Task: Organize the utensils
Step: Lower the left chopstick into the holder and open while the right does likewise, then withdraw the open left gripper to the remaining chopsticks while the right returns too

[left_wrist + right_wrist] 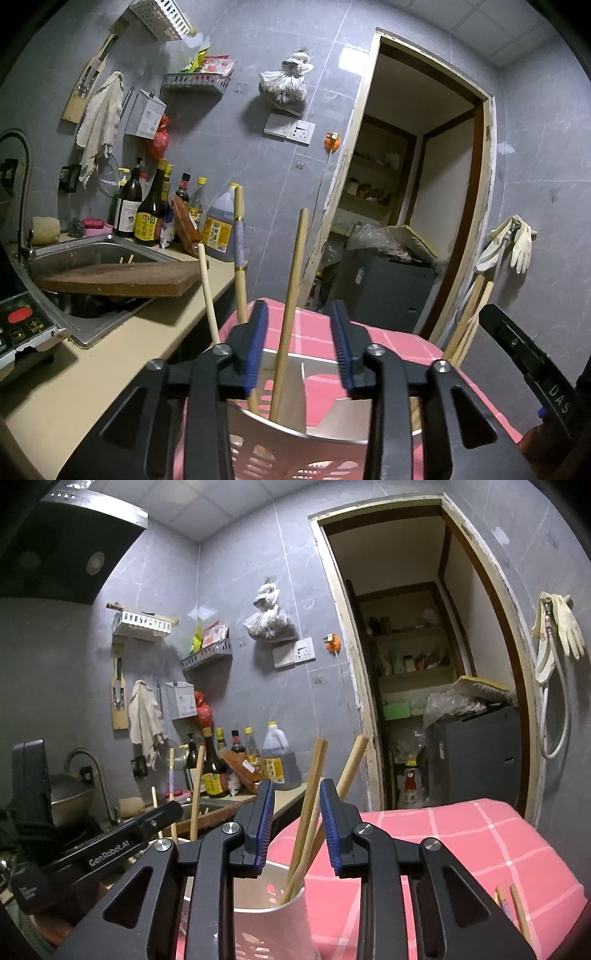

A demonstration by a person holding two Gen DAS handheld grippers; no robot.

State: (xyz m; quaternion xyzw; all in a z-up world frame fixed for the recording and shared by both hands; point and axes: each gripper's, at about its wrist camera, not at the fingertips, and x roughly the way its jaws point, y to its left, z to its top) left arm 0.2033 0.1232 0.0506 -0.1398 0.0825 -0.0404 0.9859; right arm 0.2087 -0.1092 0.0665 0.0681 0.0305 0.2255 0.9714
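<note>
Chopstick (290, 314) upright btwn parted left gripper (300, 349) pads, untouched.

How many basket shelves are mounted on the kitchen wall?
2. A white basket shelf hangs high, above the knife rack. A grey basket shelf sits lower to its right, holding packets. None appears hidden.

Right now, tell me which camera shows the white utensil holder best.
The right wrist view: the white utensil holder shows its rim, rounded wall and the chopsticks standing in it, between the right gripper's open jaws. The left wrist view shows the holder too close, cropped by the left gripper, its shape hard to read.
</note>
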